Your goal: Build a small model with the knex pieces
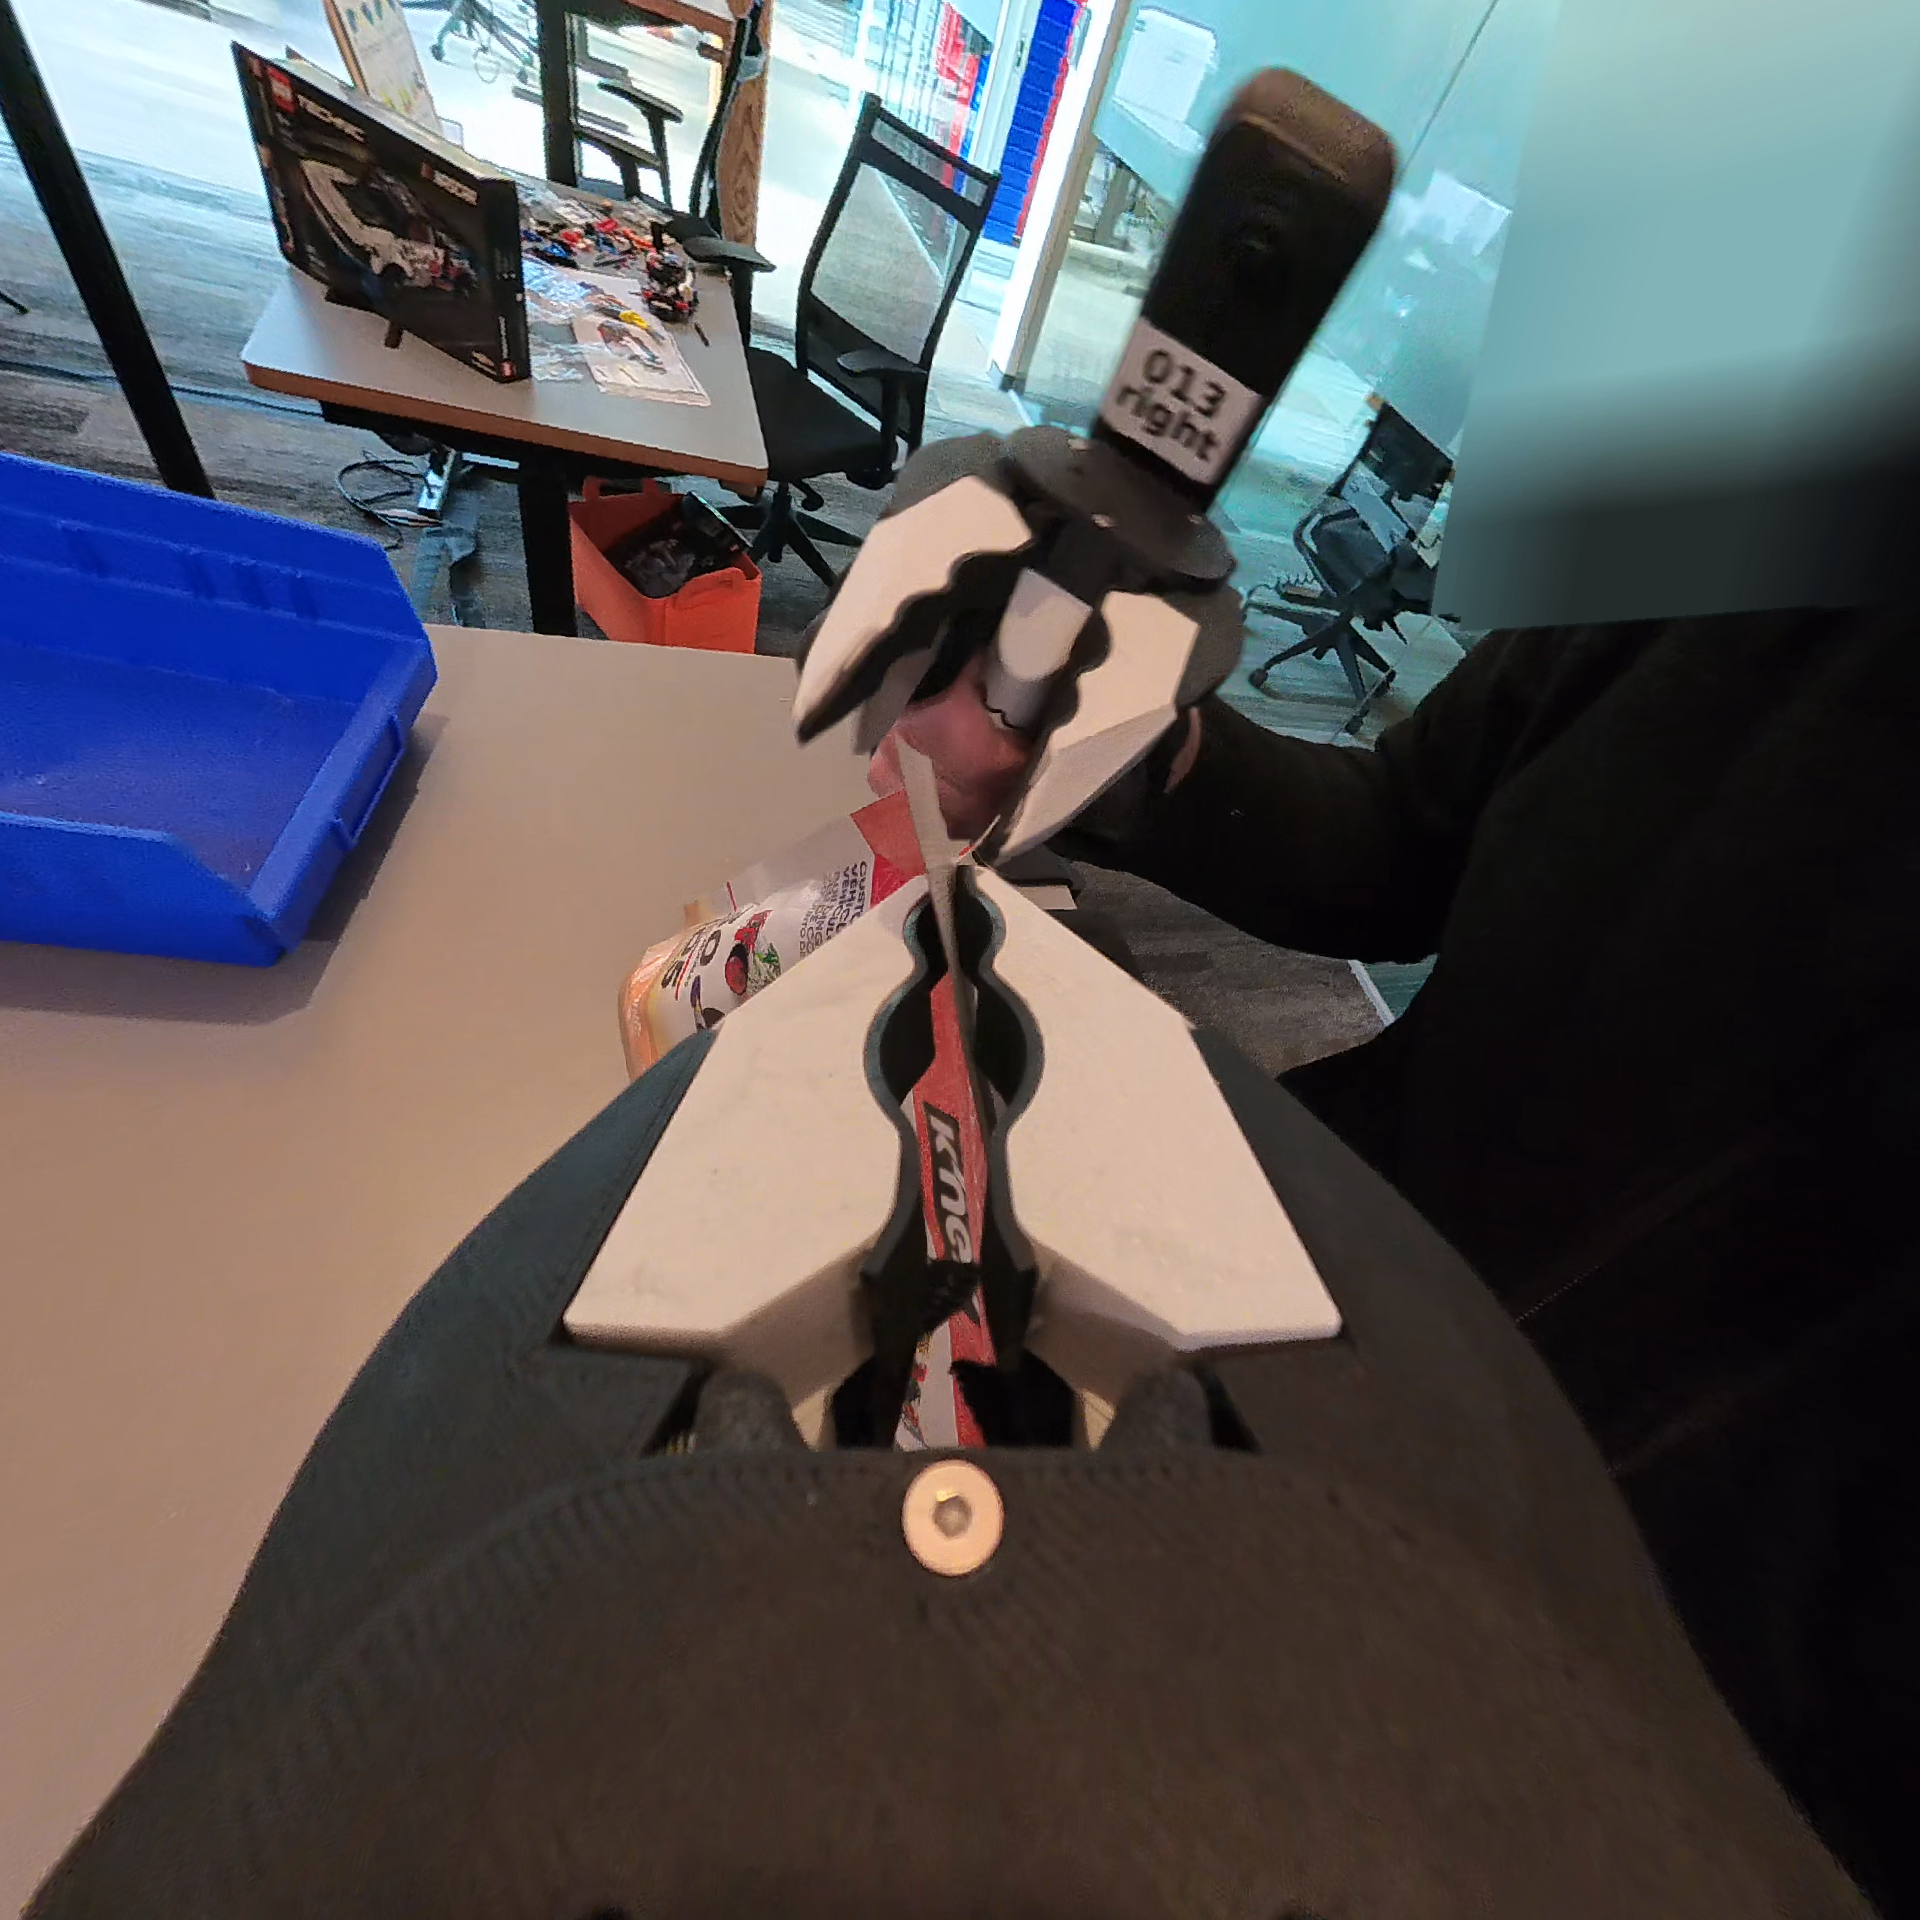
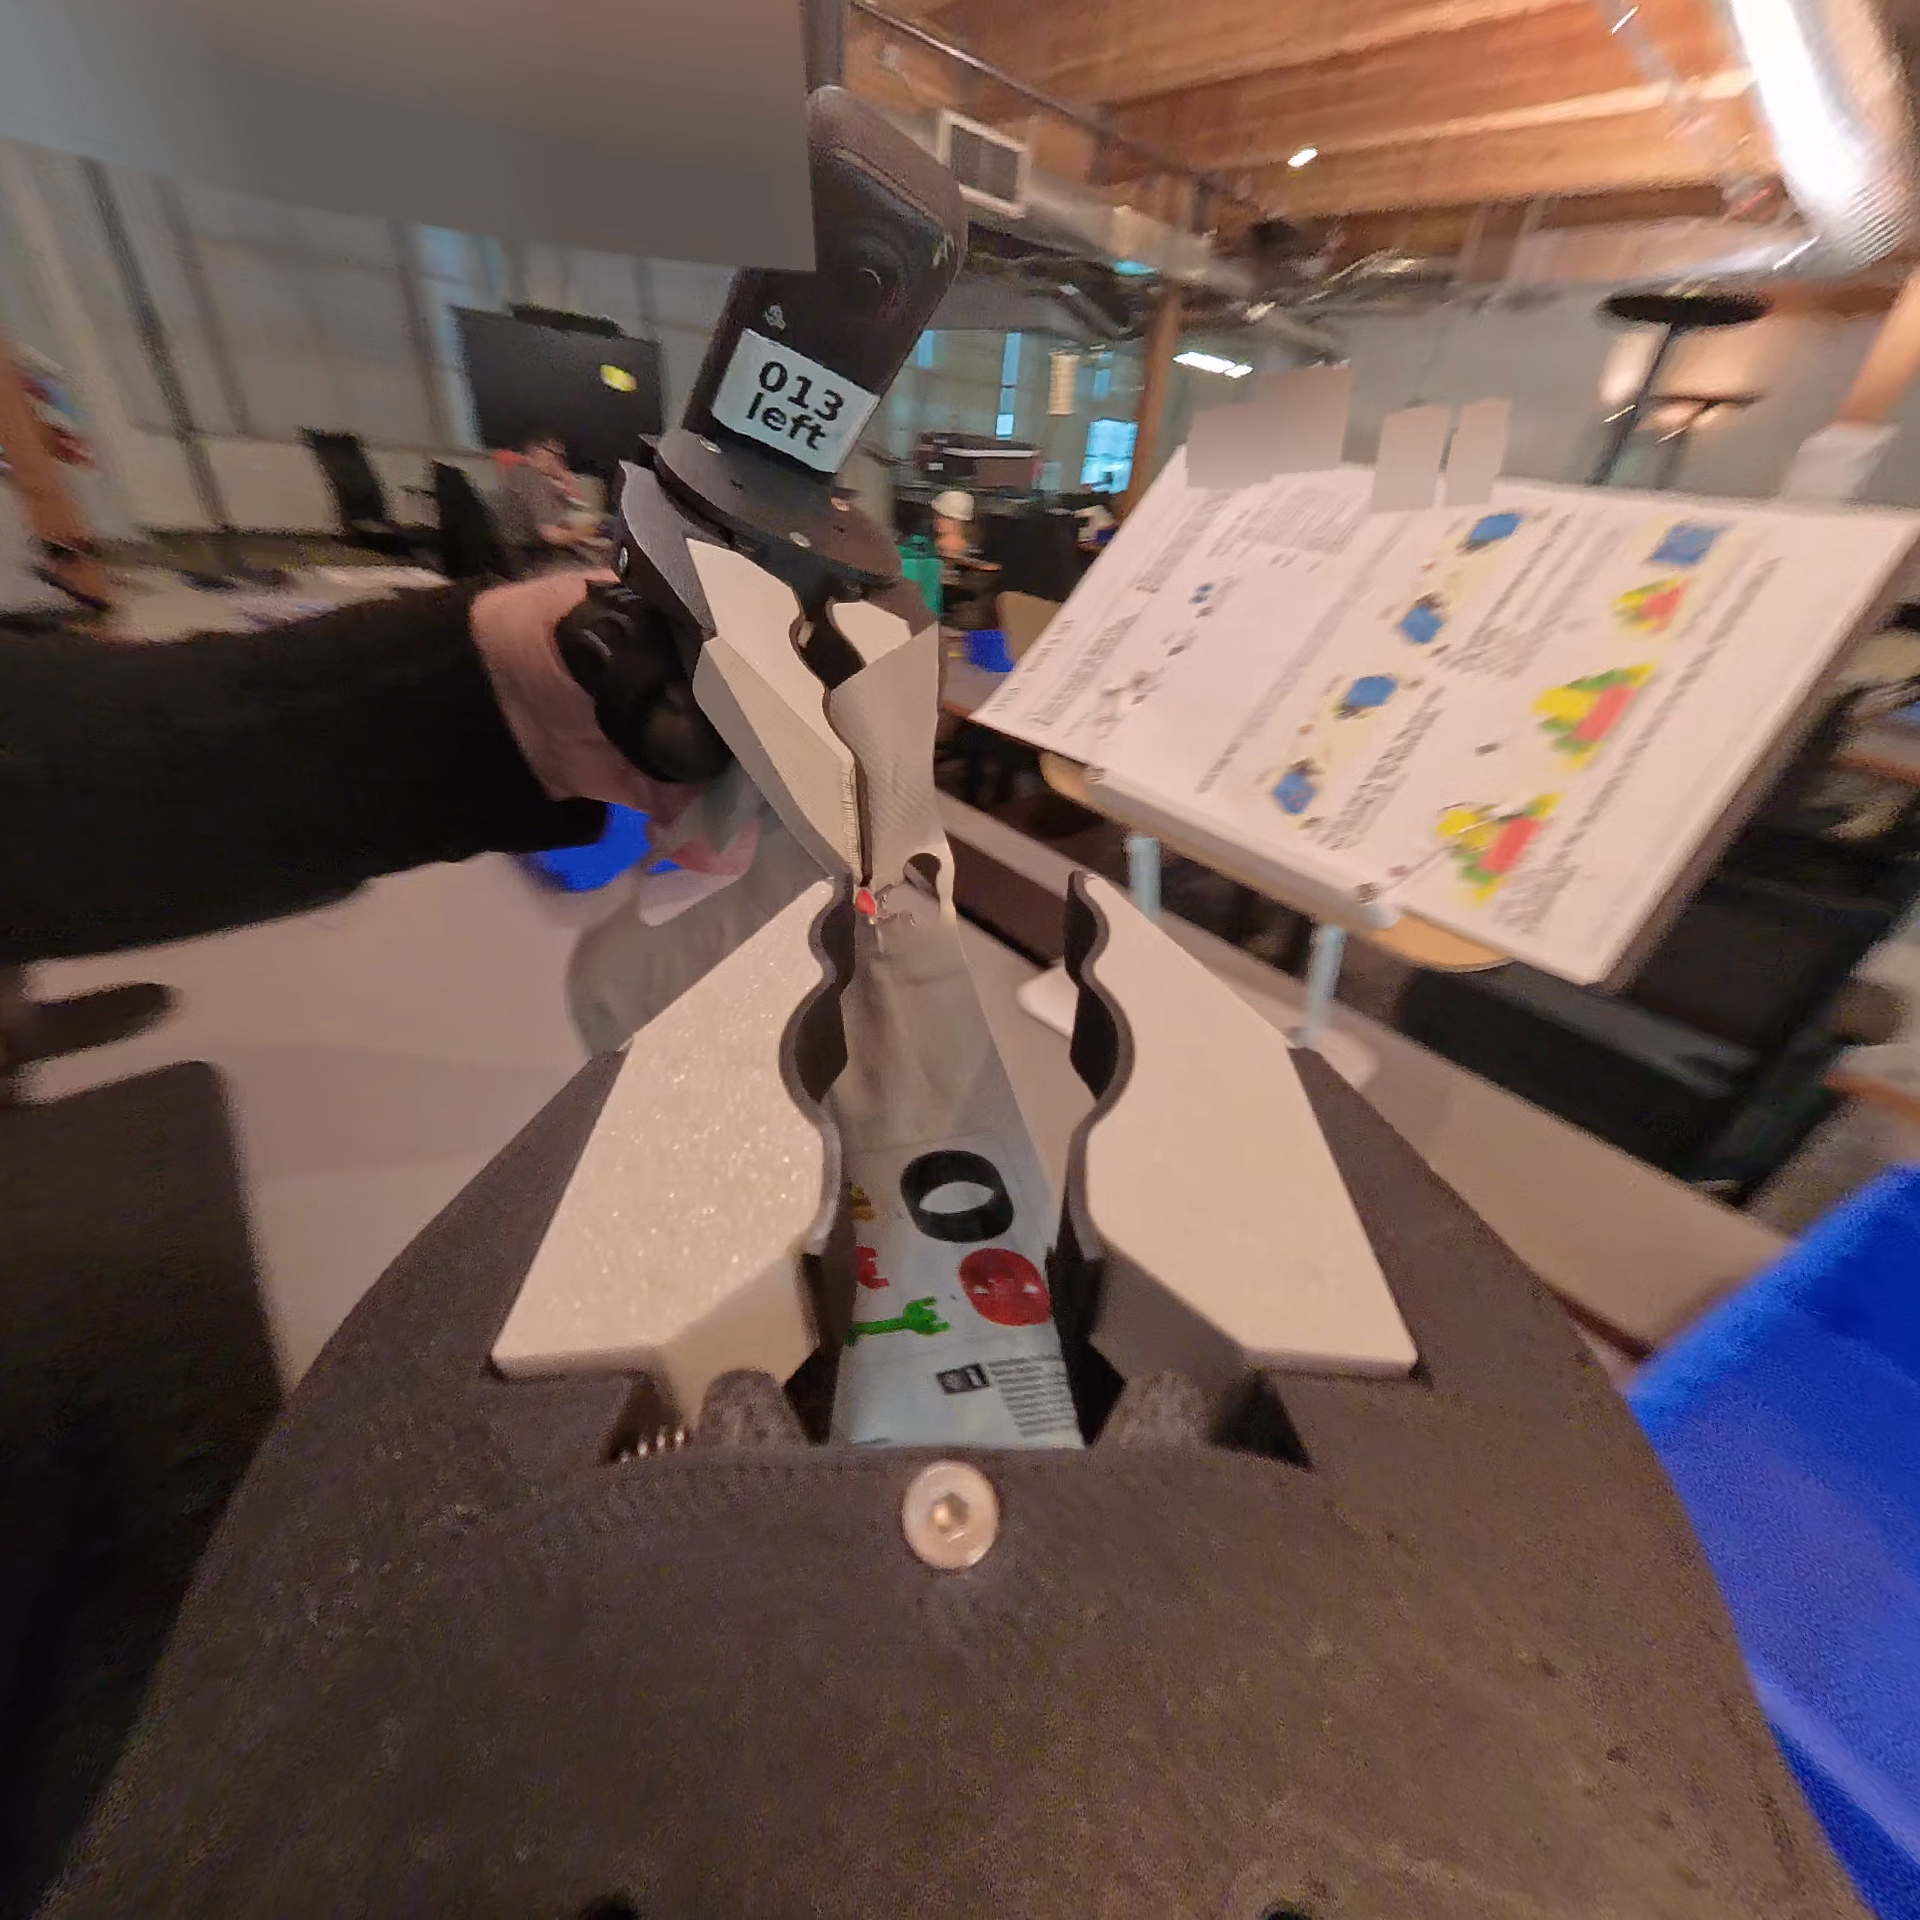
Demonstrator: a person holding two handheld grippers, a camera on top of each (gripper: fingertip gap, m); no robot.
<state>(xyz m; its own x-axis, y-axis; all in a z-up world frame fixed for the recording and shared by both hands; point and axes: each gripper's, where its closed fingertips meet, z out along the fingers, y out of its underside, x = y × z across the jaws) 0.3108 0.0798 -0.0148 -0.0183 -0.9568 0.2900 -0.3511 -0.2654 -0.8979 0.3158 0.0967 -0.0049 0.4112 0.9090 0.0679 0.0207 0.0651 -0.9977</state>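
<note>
While both grippers meet nose to nose above the grey table [image 1: 312, 1091], the left gripper [image 1: 961, 883] is clamped tight on a glossy printed plastic bag [image 1: 769, 945], its 2 white faceted fingers [image 1: 769, 1174] pressed together with the bag's red-and-white top edge pinched along the wavy black inner pads. Bag body hangs off to the left of the fingers, crinkled, translucent film with colourful print, just above the table surface. Right gripper [image 2: 961, 904] has its jaws spread apart, a loose flap of the same bag [image 2: 966, 1278] lying between the 2 fingers, silvery-white film printed with a black ring, red disc and green part shapes; the flap touches the left finger's pad, the right finger [image 2: 1216, 1174] stands clear of it. Whether the tips pinch the film at the very front I cannot tell, blurred. Gripper bodies are matte black, ribbed 3D-print texture, with a round silver bolt [image 2: 951, 1515] in the middle. Person's hand [image 2: 561, 696] in a black sleeve wraps the left gripper's handle. Blue hard-plastic bin [image 1: 177, 717], open-fronted, sits on the table at left. Tilted white stand holds a printed instruction sheet [image 2: 1455, 717] to the right. Behind, another desk with a dark cardboard box [image 1: 384, 239] and a mesh office chair [image 1: 873, 312].
</note>
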